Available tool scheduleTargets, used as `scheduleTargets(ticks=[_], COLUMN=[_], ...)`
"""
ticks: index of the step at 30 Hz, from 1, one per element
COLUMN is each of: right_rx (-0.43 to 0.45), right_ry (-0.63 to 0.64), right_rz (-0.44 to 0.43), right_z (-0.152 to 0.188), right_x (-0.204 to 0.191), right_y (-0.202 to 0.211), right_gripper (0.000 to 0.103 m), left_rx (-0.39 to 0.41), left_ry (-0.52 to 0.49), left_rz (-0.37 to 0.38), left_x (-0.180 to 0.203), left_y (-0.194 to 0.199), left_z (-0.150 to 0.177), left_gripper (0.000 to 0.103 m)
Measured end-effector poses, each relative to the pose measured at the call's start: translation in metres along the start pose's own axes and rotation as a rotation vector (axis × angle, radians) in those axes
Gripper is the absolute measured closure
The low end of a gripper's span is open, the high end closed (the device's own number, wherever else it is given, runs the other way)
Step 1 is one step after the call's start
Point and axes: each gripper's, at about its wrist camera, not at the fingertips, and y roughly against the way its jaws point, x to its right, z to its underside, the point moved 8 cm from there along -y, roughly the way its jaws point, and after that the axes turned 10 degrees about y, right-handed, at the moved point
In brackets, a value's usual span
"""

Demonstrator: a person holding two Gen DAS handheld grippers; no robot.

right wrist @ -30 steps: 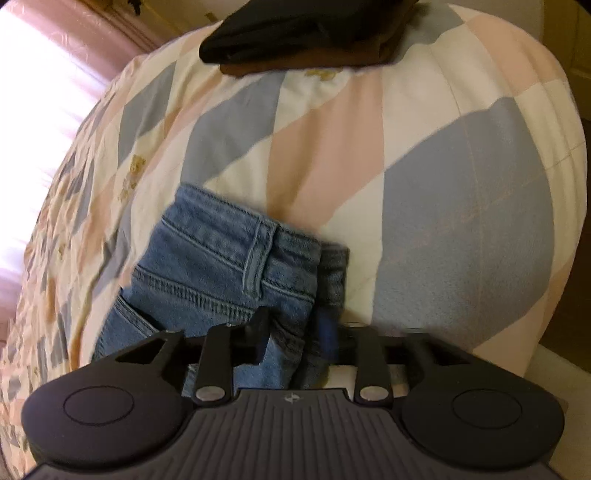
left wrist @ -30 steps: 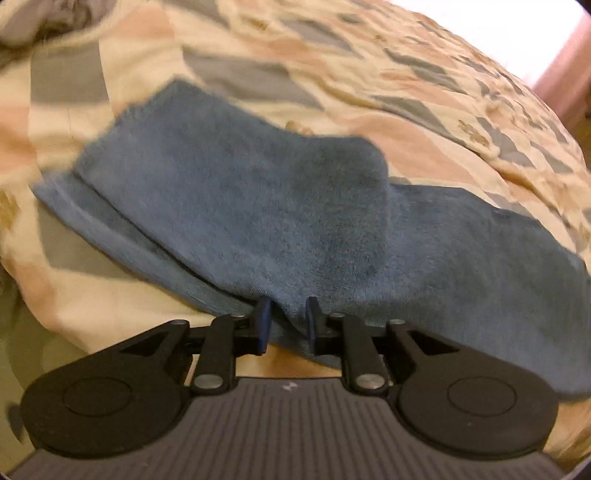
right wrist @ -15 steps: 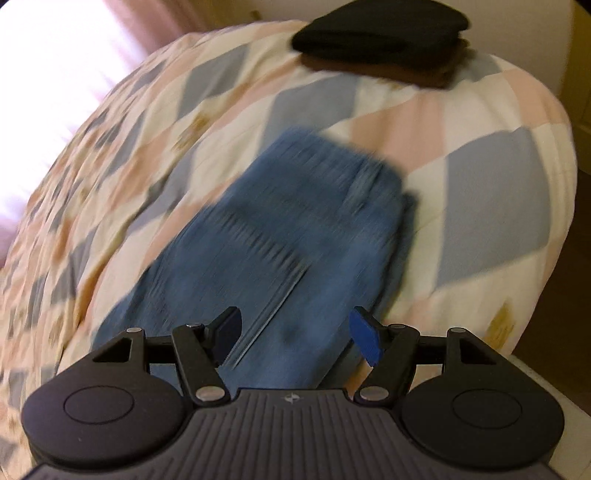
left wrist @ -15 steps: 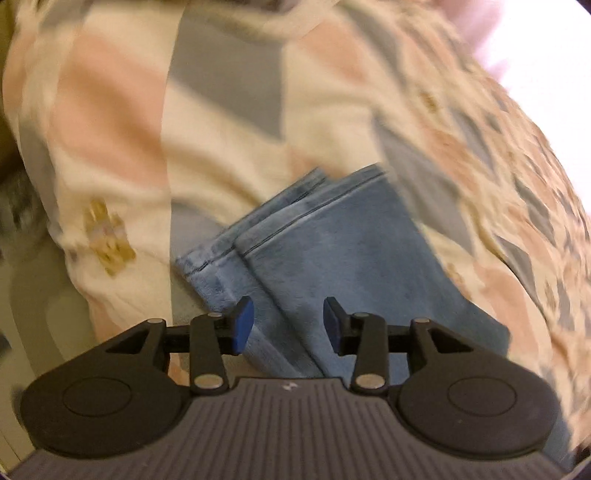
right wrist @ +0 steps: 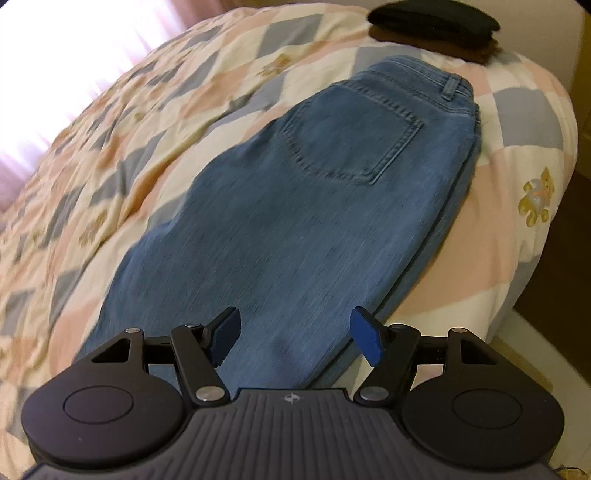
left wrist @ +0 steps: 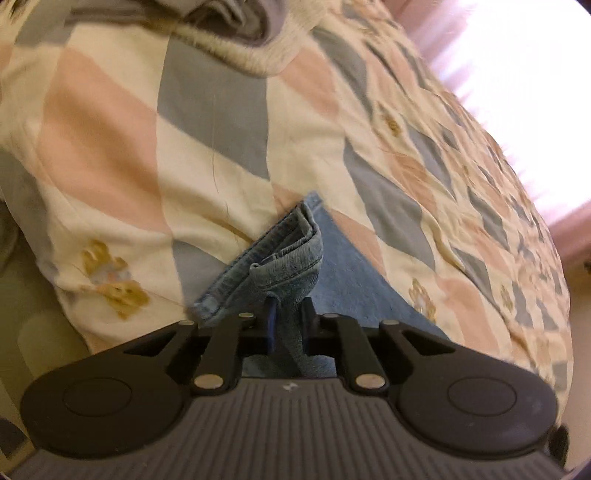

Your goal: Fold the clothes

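Note:
A pair of blue jeans (right wrist: 317, 206) lies folded lengthwise on the checked quilt (right wrist: 155, 122), waistband and back pocket at the far end. My right gripper (right wrist: 295, 332) is open and empty, hovering over the leg part of the jeans. In the left wrist view my left gripper (left wrist: 287, 317) is shut on the hem end of the jeans (left wrist: 288, 258), which is lifted and bunched between the fingers.
A stack of dark folded clothes (right wrist: 436, 22) sits at the far end of the bed beyond the waistband. A grey and cream garment (left wrist: 251, 33) lies at the top of the left view. The bed edge drops off at the right (right wrist: 535, 302).
My left gripper moved to the jeans' hem, closed on it and lifted it. My right gripper let go of the waistband, opened and drew back along the jeans.

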Motion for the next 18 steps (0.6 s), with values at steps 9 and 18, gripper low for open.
scheduleTargets(ticks=[9,18], right_rx=[-0.009,0.018], right_ry=[0.049,0.079], right_rz=[0.023,0.014], right_z=[0.023,0.010], right_x=[-0.031,-0.006], right_y=[0.008,0.007], right_gripper=[0.032,0.027], left_rx=[-0.092,-0.097], left_ry=[-0.093,-0.535], left_rz=[-0.057,-0.127], left_x=[-0.031,0.035], left_y=[-0.034,0.012], left_z=[0.016,-0.013], left_gripper=[0.081,0.081])
